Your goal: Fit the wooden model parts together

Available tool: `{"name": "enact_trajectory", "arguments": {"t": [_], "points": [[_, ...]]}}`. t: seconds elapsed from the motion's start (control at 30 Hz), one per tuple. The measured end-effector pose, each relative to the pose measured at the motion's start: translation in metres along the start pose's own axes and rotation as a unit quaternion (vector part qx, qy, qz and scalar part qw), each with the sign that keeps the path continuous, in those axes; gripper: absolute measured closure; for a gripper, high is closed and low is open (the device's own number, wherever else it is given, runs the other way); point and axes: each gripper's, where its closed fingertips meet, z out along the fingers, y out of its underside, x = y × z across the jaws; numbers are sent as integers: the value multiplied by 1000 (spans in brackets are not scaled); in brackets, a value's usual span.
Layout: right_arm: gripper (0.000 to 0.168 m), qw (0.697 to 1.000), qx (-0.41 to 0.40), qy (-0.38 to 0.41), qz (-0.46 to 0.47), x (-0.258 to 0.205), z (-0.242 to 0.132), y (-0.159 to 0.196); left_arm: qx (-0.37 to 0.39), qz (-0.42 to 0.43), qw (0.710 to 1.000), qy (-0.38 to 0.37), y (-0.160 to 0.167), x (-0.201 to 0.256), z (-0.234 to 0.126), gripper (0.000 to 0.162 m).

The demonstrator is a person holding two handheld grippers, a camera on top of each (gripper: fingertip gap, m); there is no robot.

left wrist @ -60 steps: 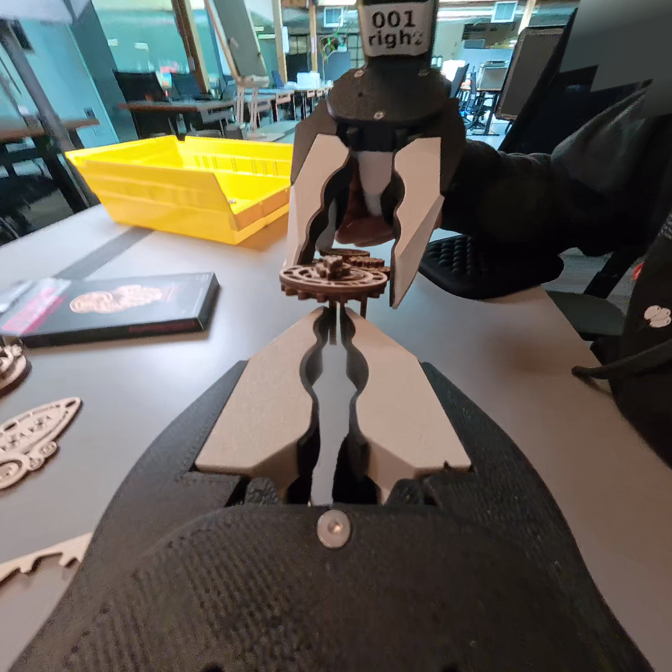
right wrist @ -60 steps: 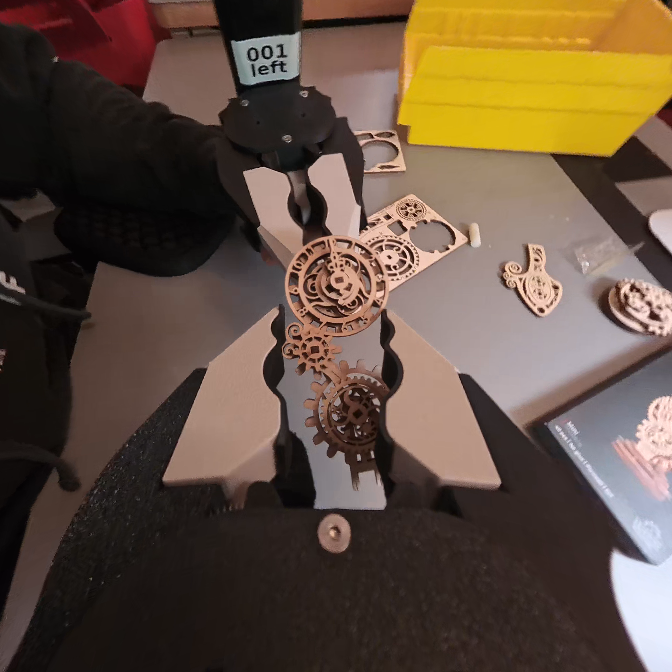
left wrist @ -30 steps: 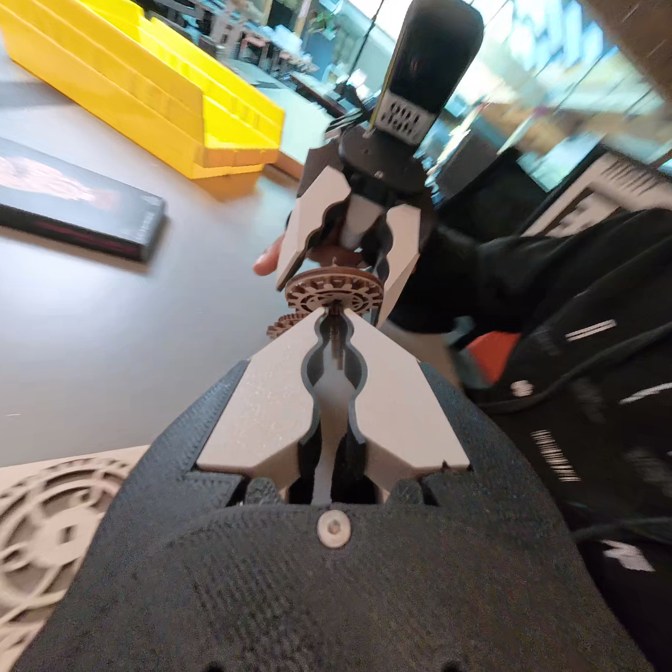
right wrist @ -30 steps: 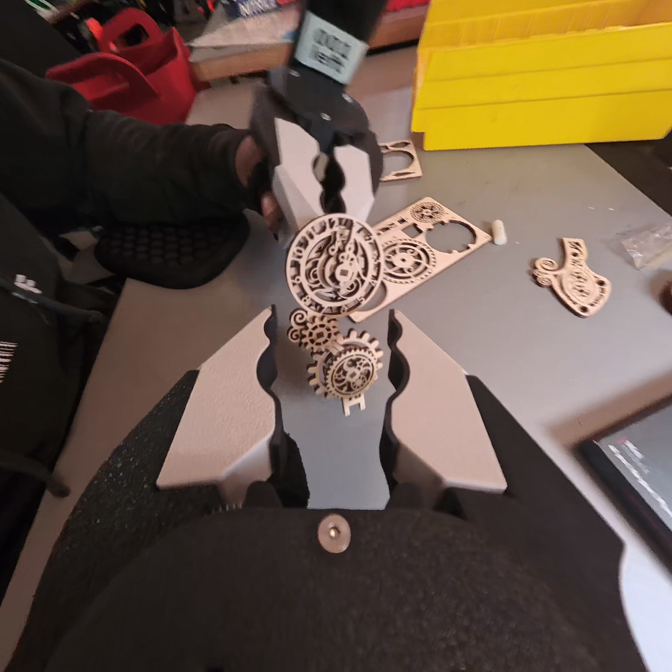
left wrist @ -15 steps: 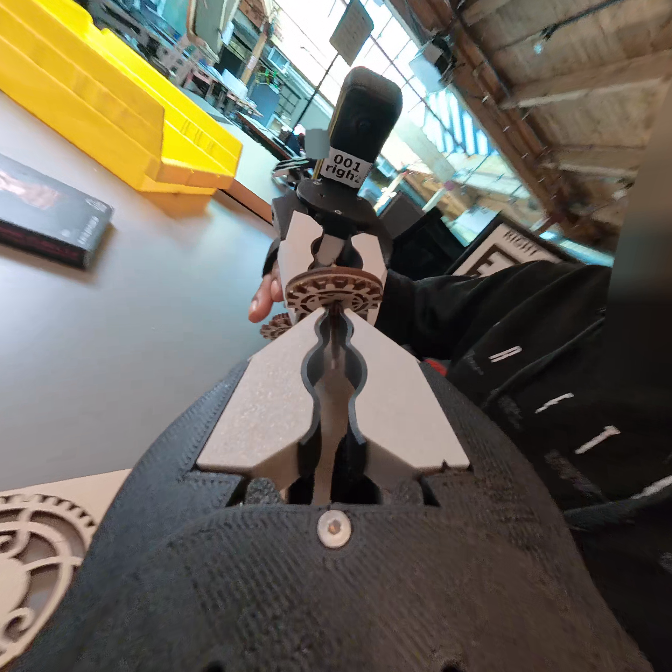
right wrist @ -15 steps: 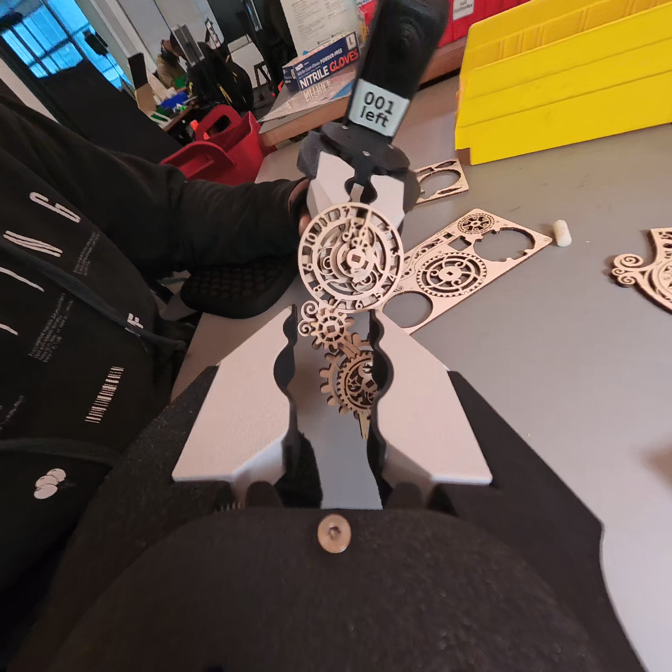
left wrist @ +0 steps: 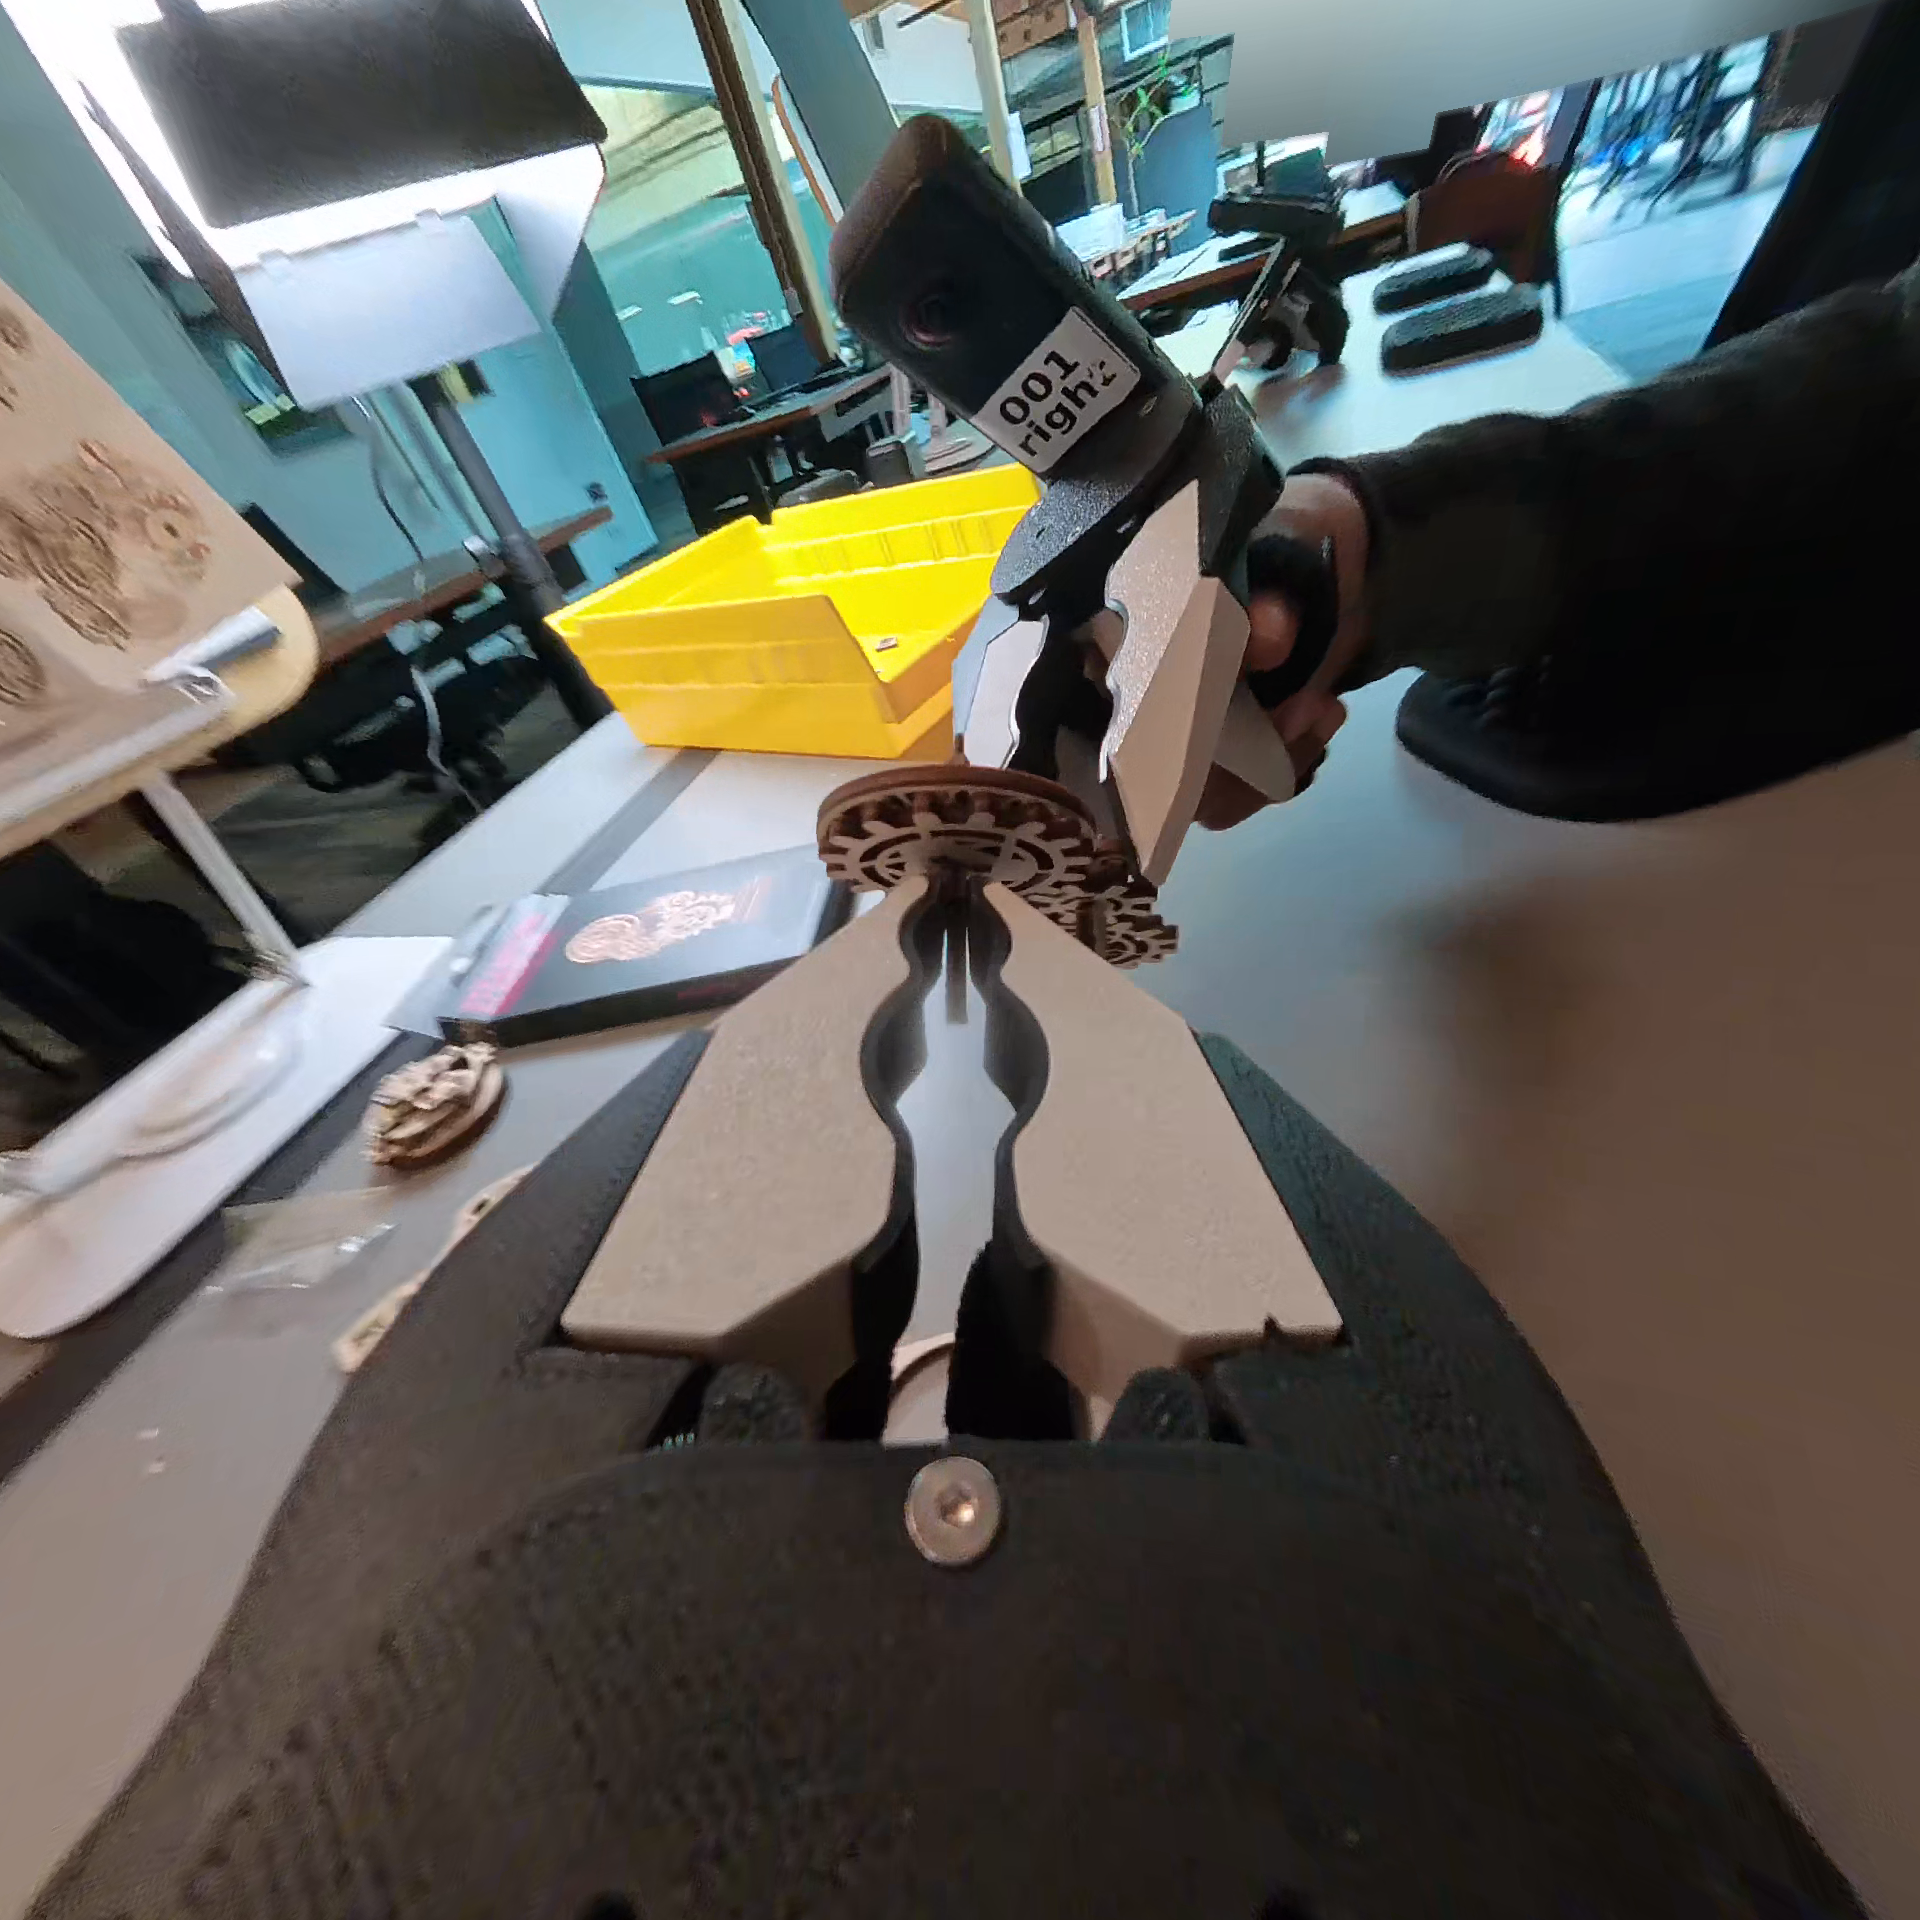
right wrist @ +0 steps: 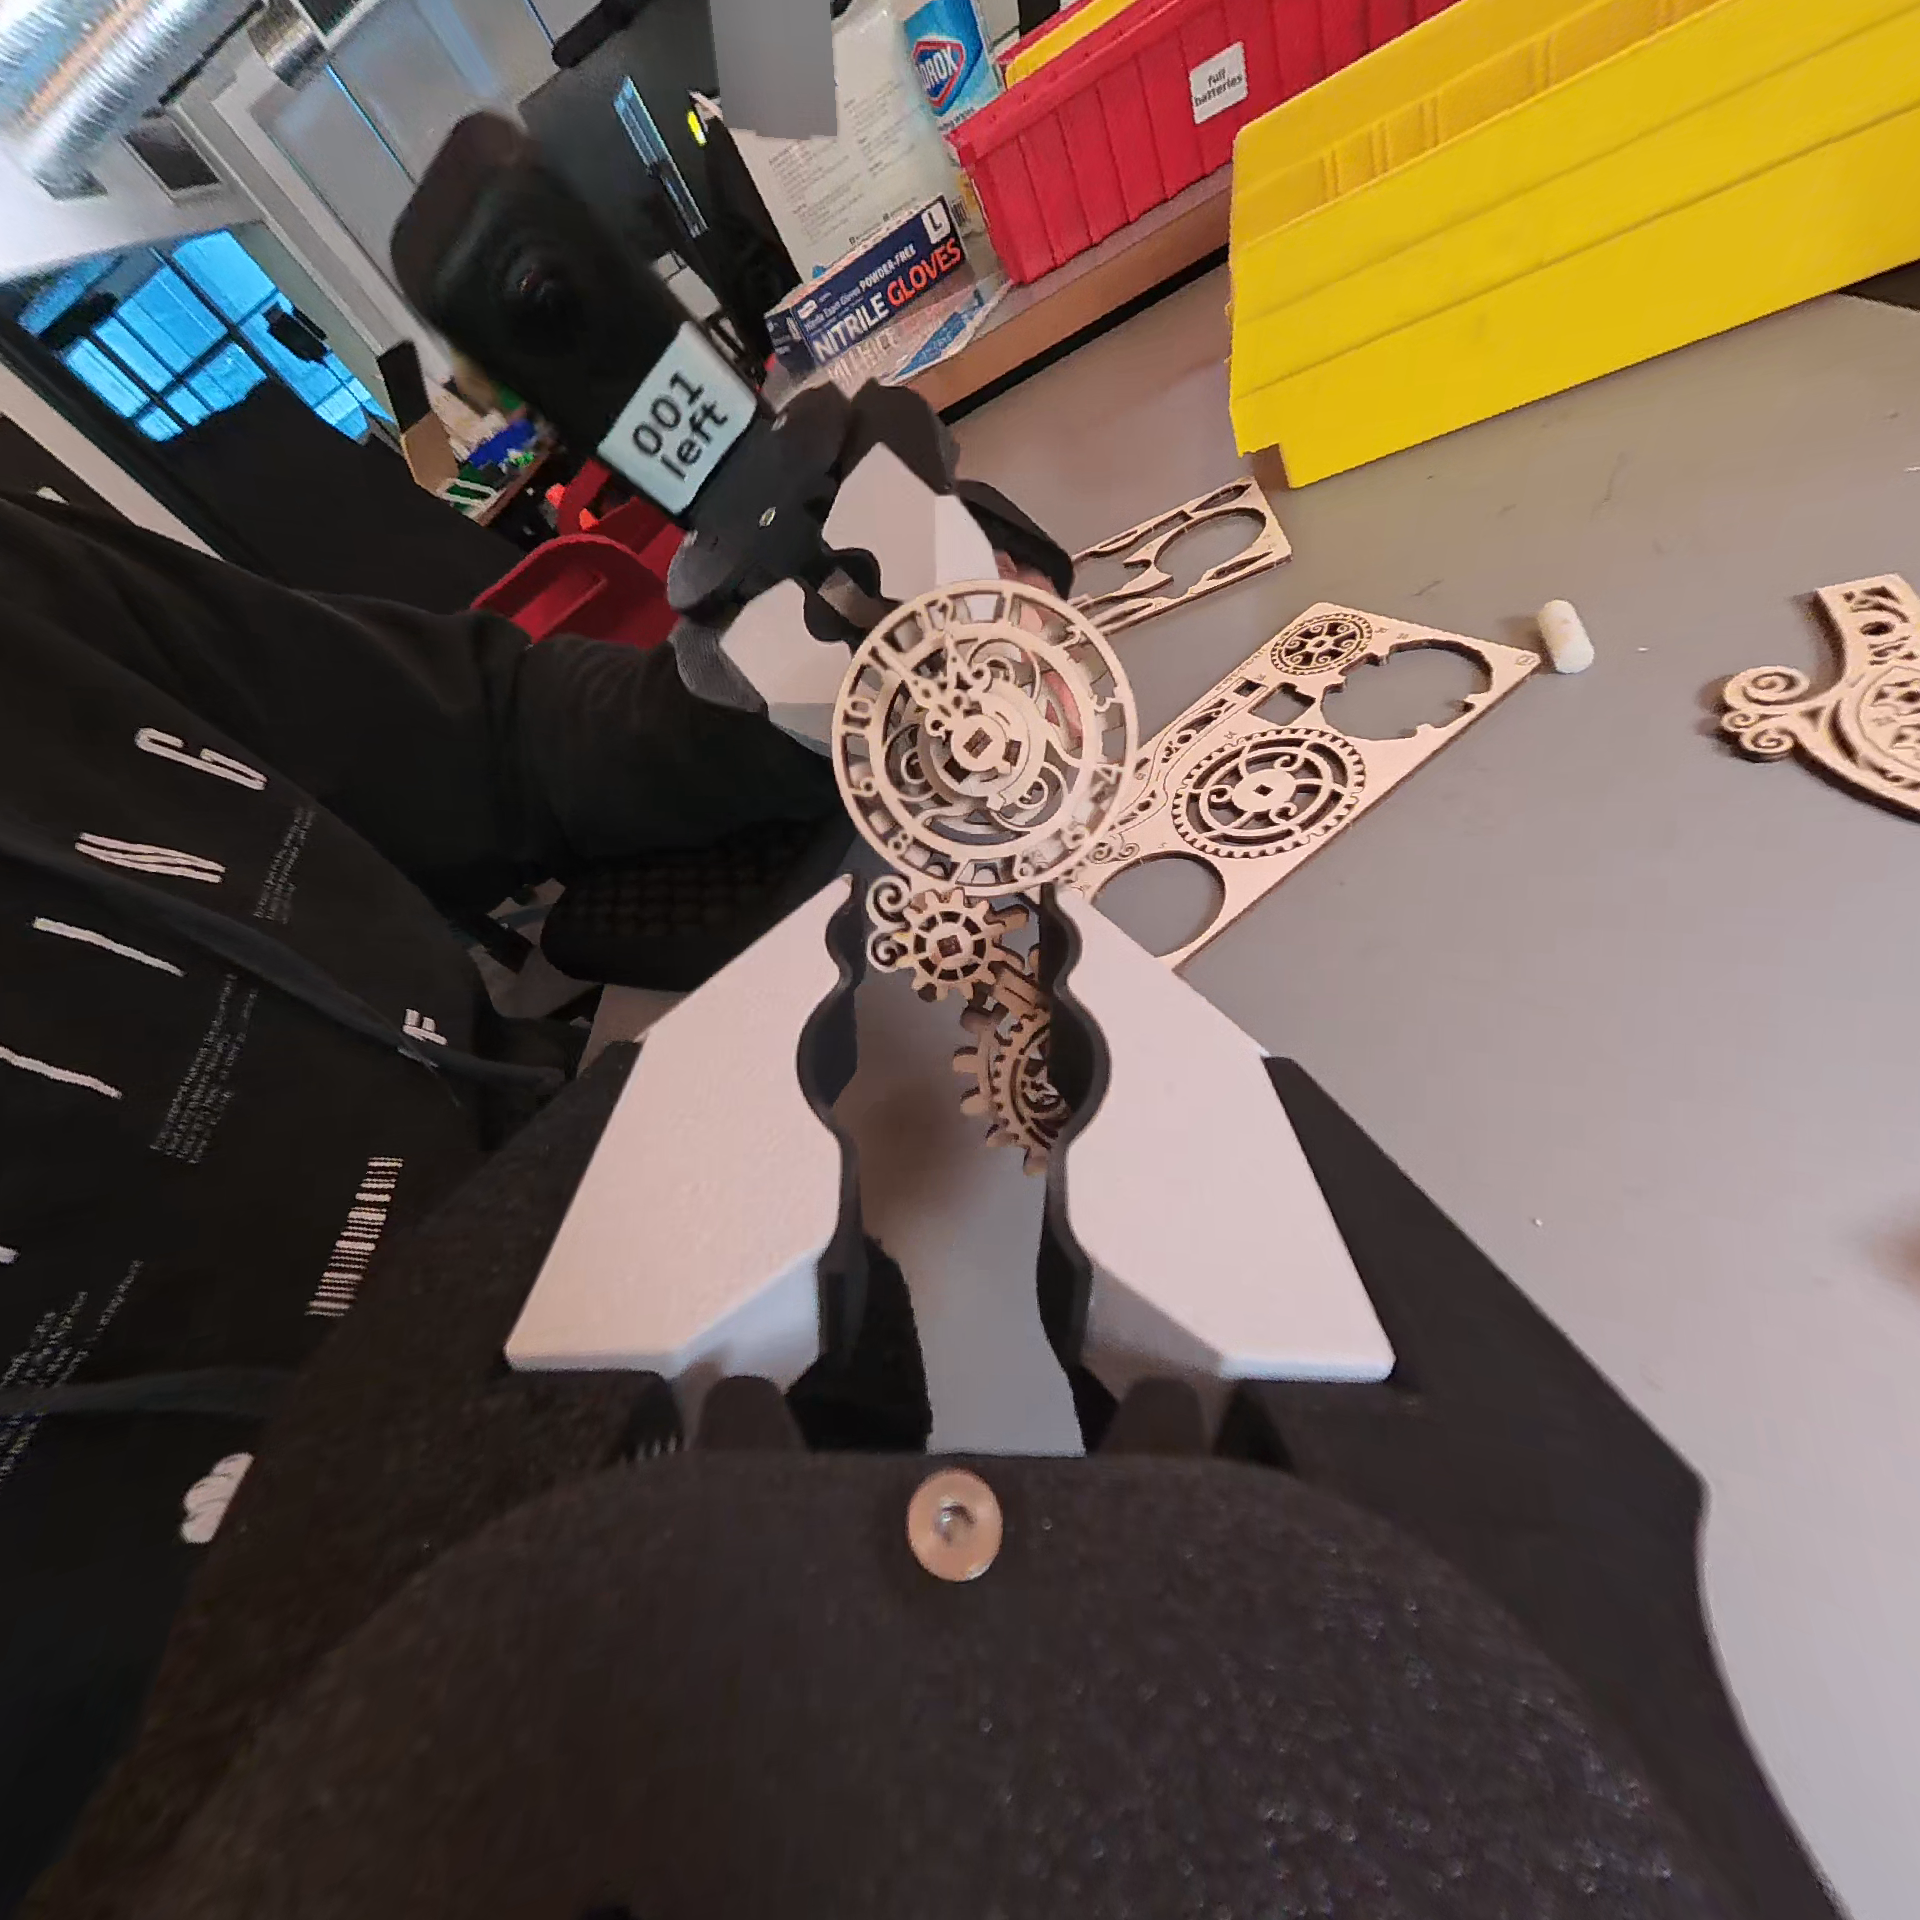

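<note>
Above the grey table (right wrist: 1558, 1039), the left hand-held gripper (left wrist: 958, 883) pinches the wooden clock model (right wrist: 982, 727) by a thin tab. The right hand-held gripper (right wrist: 954, 914), jaws parted around the gear chain (right wrist: 997, 1029), faces the dial at 12 o'clock.

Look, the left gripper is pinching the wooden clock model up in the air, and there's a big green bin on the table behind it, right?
Not quite: the bin is yellow, not green, as the left wrist view shows. The rest holds: the left gripper pinches the wooden clock model above the table.
</note>
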Motion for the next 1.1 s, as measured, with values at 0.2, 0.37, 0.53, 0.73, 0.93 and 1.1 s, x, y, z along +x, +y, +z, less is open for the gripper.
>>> {"name": "enact_trajectory", "arguments": {"t": [0.2,0.37,0.53,0.73,0.93,1.1], "points": [[132,997,-24,9,-66,-8,1,3,40,-345,918,190,-12,13,-7,161],[138,997,-23,9,-71,-11,1,2,74,-528,803,266,-14,8,-10,161],[140,998,-28,6,-59,-8,1,5,61,-521,812,255,-7,7,-6,161],[141,998,-41,28,-42,2,0,8,37,-463,859,216,8,2,-3,160],[140,998,-40,53,8,13,-1,5,-10,-251,962,106,20,-5,1,160],[141,998,-35,51,19,11,0,2,-38,-65,997,5,15,-9,2,160]]}}
